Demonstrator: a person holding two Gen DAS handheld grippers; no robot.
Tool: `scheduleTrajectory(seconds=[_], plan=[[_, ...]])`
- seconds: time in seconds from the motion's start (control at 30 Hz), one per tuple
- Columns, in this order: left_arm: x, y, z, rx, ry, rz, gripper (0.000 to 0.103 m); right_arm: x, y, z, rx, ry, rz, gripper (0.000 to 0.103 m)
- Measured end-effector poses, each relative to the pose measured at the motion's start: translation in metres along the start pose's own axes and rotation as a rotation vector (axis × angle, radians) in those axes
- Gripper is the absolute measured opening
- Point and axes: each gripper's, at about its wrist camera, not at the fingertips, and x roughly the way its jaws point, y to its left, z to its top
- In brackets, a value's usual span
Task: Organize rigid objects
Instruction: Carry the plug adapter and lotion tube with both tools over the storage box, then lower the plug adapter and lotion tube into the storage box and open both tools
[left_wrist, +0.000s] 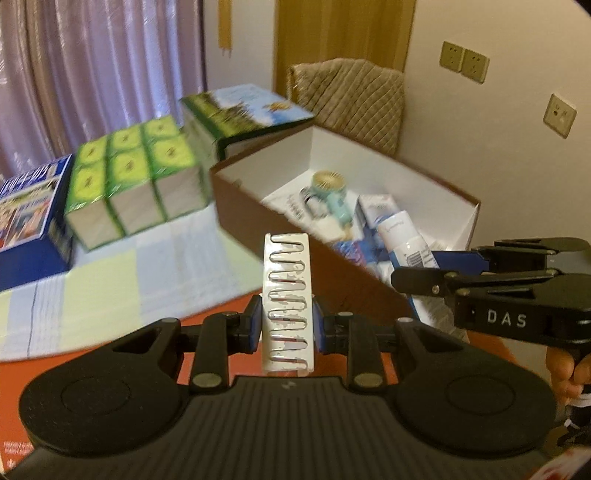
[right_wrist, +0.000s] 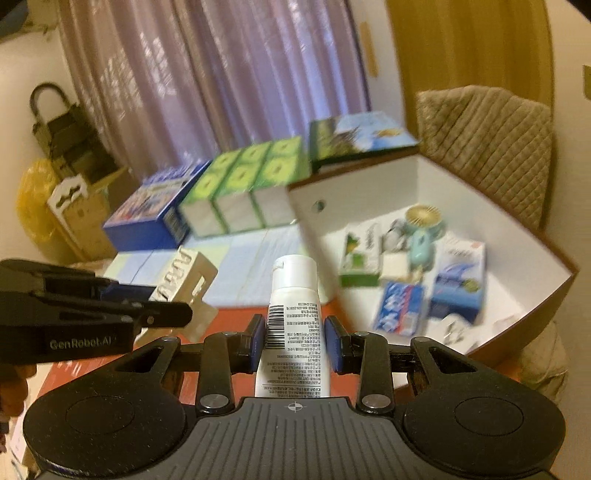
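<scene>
My left gripper (left_wrist: 287, 325) is shut on a white plastic rack with metal wire loops (left_wrist: 288, 301), held upright above the table, left of the brown box (left_wrist: 295, 236). The rack also shows in the right wrist view (right_wrist: 184, 280). My right gripper (right_wrist: 294, 339) is shut on a white tube with a barcode (right_wrist: 293, 321), cap pointing away, near the box's front left corner; the tube shows in the left wrist view (left_wrist: 410, 240) over the box. The open box (right_wrist: 480, 206) holds a mint hand fan (right_wrist: 423, 236), toothpaste boxes (right_wrist: 399, 306) and other small packages.
Green tissue packs (left_wrist: 136, 181), a blue box (left_wrist: 29, 218) and a landscape-printed box (left_wrist: 243, 110) stand at the back of the checked tablecloth (left_wrist: 147, 273). A padded chair (right_wrist: 487, 147) stands behind the brown box. Curtains hang behind.
</scene>
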Motion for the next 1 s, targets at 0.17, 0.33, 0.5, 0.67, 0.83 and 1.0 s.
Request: scheduleTrajectory(seconds=[0.17, 0.33, 0.5, 0.67, 0.83, 1.0], plan=[[0.018, -0.026, 0.031, 0.006, -0.031, -0.021, 0.023, -0.006, -0.035, 0.024, 0.019, -0.038, -0.016, 0.032], [0.039, -0.048, 0.059, -0.004, -0.046, -0.028, 0.023, -0.004, -0.066, 0.049, 0.019, -0.066, -0.032, 0.032], [0.063, -0.065, 0.076, -0.014, -0.035, -0.020, 0.023, 0.007, -0.093, 0.064, 0.025, -0.060, -0.035, 0.032], [0.089, -0.069, 0.085, -0.047, 0.003, -0.012, 0.023, 0.025, -0.112, 0.070, 0.038, -0.034, -0.027, 0.032], [0.109, -0.068, 0.089, -0.068, 0.036, -0.001, 0.023, 0.045, -0.124, 0.074, 0.049, -0.004, -0.019, 0.032], [0.129, -0.064, 0.091, -0.086, 0.077, 0.028, 0.023, 0.063, -0.136, 0.077, 0.067, 0.024, -0.010, 0.032]])
